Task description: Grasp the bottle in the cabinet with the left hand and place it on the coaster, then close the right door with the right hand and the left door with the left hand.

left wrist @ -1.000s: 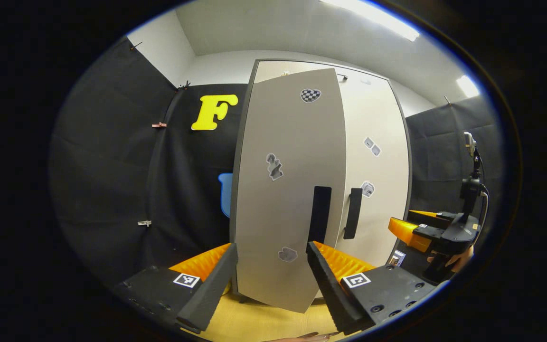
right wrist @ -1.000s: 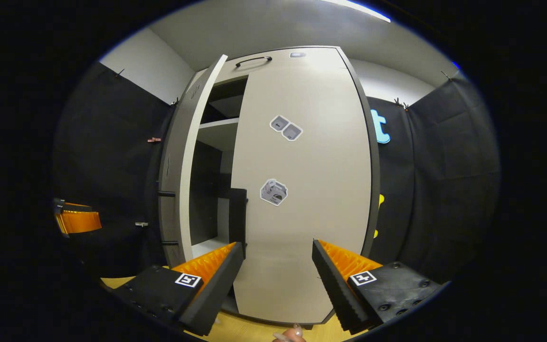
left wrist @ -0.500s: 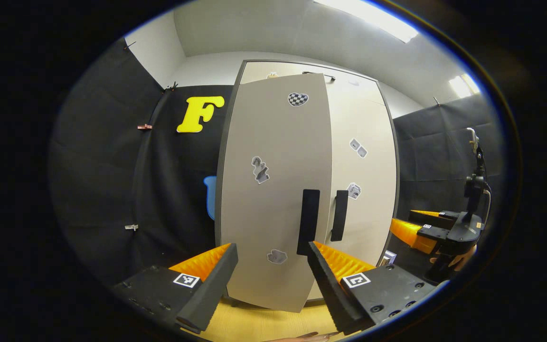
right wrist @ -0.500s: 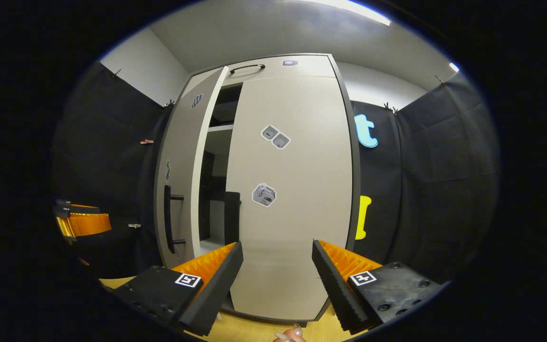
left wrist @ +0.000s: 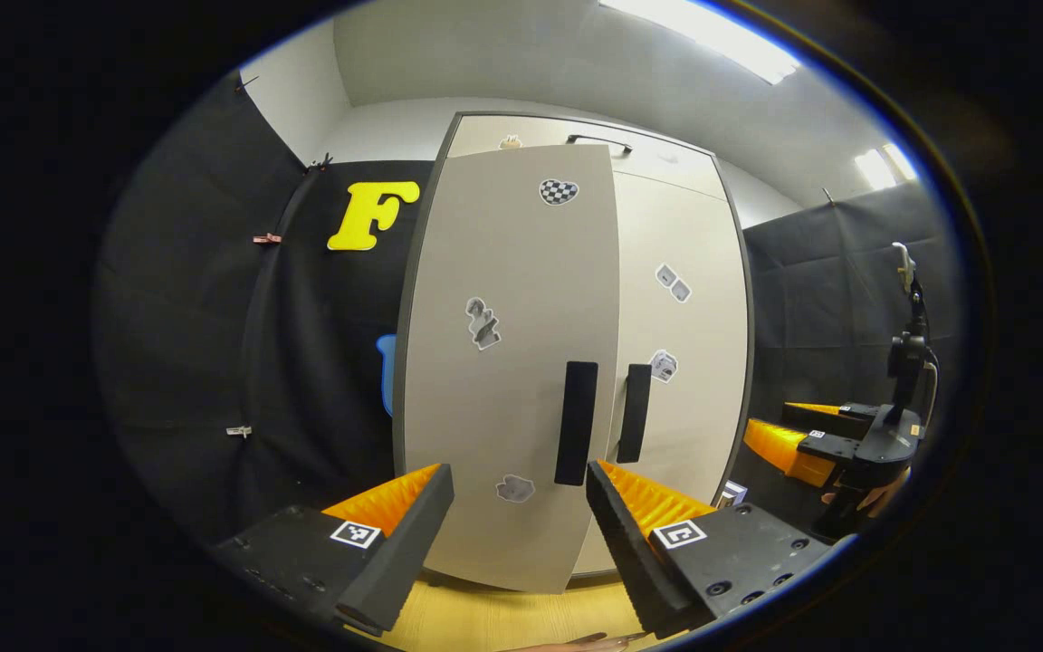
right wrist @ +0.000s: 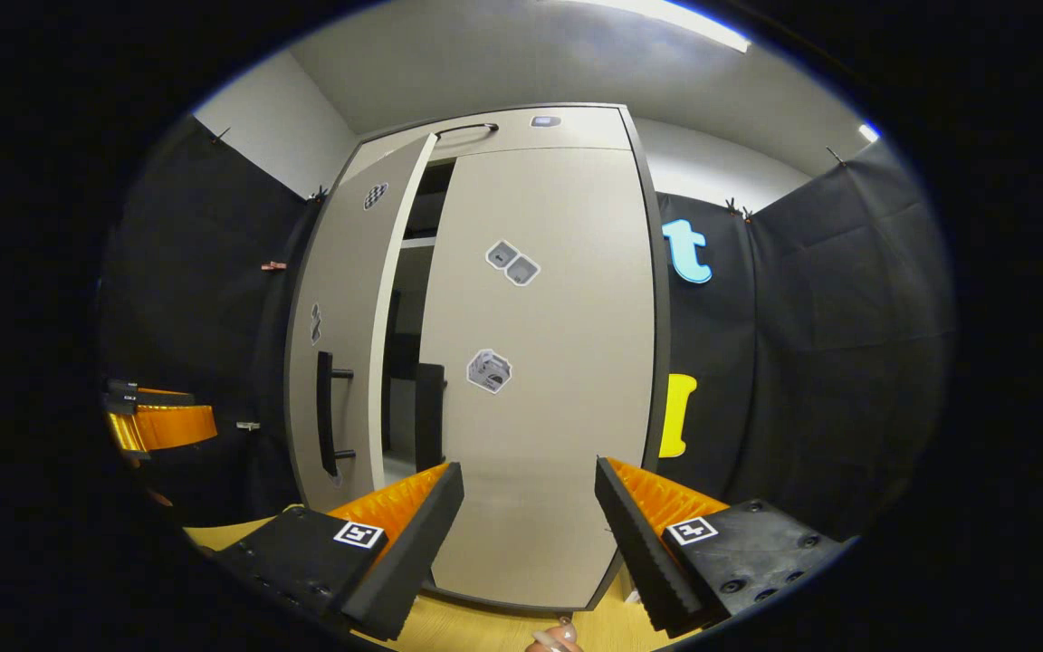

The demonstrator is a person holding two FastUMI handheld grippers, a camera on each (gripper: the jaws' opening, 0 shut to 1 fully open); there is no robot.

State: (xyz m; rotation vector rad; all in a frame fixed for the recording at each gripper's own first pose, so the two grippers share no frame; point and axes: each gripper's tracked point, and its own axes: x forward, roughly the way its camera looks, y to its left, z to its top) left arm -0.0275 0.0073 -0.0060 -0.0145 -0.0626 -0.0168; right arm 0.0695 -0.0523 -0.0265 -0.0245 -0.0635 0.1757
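Swinging in over the last second, the left door [left wrist: 503,362] now hangs just ajar beside the shut right door [right wrist: 549,362]; my left gripper [left wrist: 512,534] and right gripper [right wrist: 521,534] gape wide, empty, touching neither. Bottle unseen.

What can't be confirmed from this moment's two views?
- Cabinet interior: the right door covers most of it in the right gripper view, the left door in the left gripper view.
- Stickers on the doors: too small to read.
- Bottle on the coaster: can't be checked.
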